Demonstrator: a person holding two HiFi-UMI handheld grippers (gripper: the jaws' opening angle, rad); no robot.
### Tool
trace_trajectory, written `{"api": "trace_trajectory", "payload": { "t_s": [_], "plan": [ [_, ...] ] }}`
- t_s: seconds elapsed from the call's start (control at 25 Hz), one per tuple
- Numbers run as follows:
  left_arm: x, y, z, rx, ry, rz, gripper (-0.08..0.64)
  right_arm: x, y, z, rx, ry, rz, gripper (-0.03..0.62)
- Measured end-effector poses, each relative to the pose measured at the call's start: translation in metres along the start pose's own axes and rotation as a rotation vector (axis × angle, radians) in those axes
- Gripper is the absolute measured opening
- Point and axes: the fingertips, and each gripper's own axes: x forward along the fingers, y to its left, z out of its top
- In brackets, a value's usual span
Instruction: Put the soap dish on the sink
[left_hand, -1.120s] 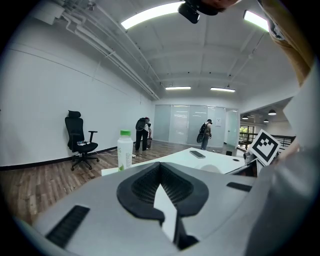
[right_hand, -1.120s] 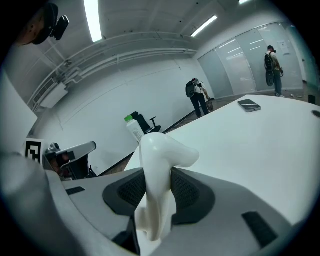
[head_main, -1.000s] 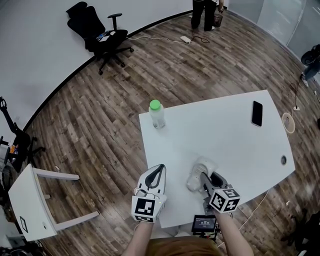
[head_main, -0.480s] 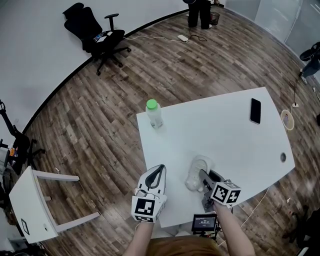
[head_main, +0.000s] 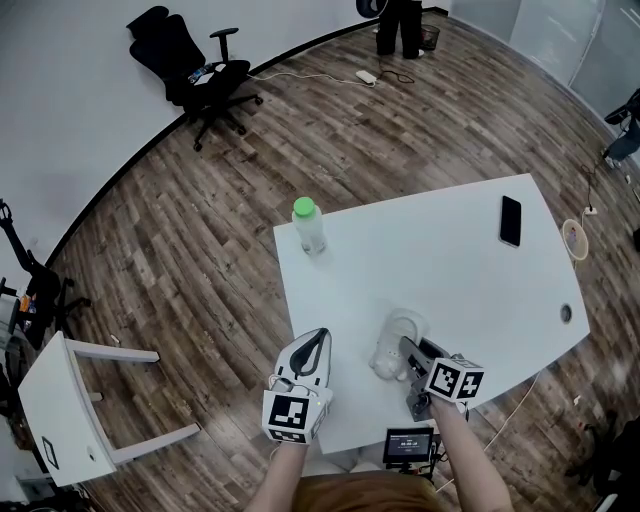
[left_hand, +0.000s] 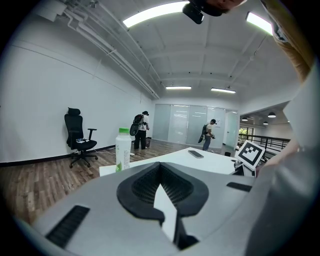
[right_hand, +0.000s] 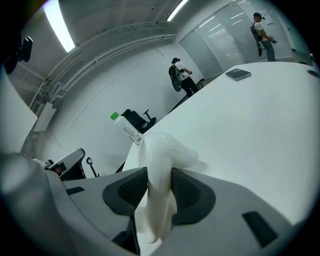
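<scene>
In the head view, the right gripper (head_main: 407, 352) sits low and right of centre, over the near part of the white table (head_main: 450, 270). Its jaws are clenched on the near end of the white soap dish (head_main: 398, 333), and the rest of the dish reaches up-frame past the tips; we cannot tell here whether it touches the tabletop. The left gripper (head_main: 317, 340) is at lower centre by the table's near left edge, clear of the dish, with its jaws drawn to a point. A green-capped bottle (head_main: 308, 226) stands upright near the table's upper-left corner, and a dark phone (head_main: 511, 221) lies flat near the upper-right corner. In the left gripper view, we see the left jaws pressed together at their tips in the lower middle of the frame, with nothing between them, only a sliver of white table showing behind. The bottle (left_hand: 122, 150) stands left of centre, and the right gripper's marker cube (left_hand: 250, 152) shows at the right edge. In the right gripper view, the soap dish (right_hand: 162, 152) stands edge-on in the lower middle, pinched on both sides by the ribbed black pads (right_hand: 187, 192). Its rounded far end rises above and beyond the jaws over the table. The bottle (right_hand: 127, 129) shows at centre left and the phone (right_hand: 238, 74) at upper right.
</scene>
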Motion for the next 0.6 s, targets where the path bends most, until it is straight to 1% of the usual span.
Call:
{"api": "trace_trajectory", "payload": {
  "t_s": [0.12,0.24,0.44,0.6],
  "plan": [
    [-0.001,0.000,-0.001,-0.002,0.006,0.001,0.008,-0.001,-0.007,-0.002,0.010,0.042,-0.031,0.149],
    [-0.003,0.000,-0.001,-0.003,0.008,0.000,0.008,-0.003,-0.013,-0.004,-0.042,0.071,-0.078,0.149],
    [-0.004,0.001,-0.001,-0.002,0.007,-0.001,0.008,-0.003,-0.014,-0.002,-0.074,0.085,-0.131,0.150],
    [-0.005,0.000,-0.003,-0.006,0.015,-0.005,0.008,-0.004,-0.013,-0.003,-0.142,0.111,-0.175,0.155]
  ]
}}
